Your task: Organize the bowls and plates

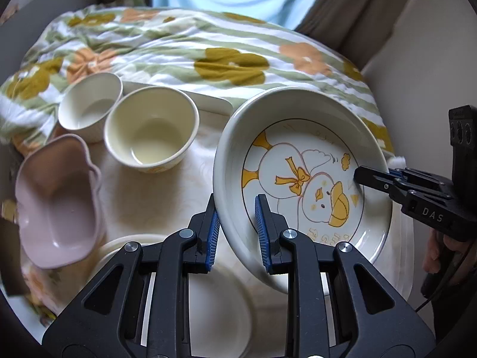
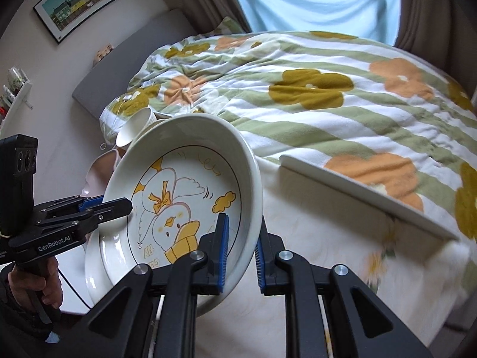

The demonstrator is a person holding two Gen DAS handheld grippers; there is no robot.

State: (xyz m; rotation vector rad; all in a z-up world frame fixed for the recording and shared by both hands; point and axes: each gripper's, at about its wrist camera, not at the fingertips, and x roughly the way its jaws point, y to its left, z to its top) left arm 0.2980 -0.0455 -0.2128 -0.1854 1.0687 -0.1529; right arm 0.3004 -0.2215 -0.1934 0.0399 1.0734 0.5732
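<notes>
Your left tongs and right tongs each clamp opposite rims of the duck-print plate, tilted above a white plate on the surface.

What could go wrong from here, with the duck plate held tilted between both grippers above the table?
1. The duck plate is pinched only at opposite points of its rim by the left gripper and right gripper; uneven motion could twist it loose.
2. It hangs tilted above the white plates; a slip could chip both.
3. The cream bowl and pink bowl stand close by, so a sideways swing may knock them.
</notes>
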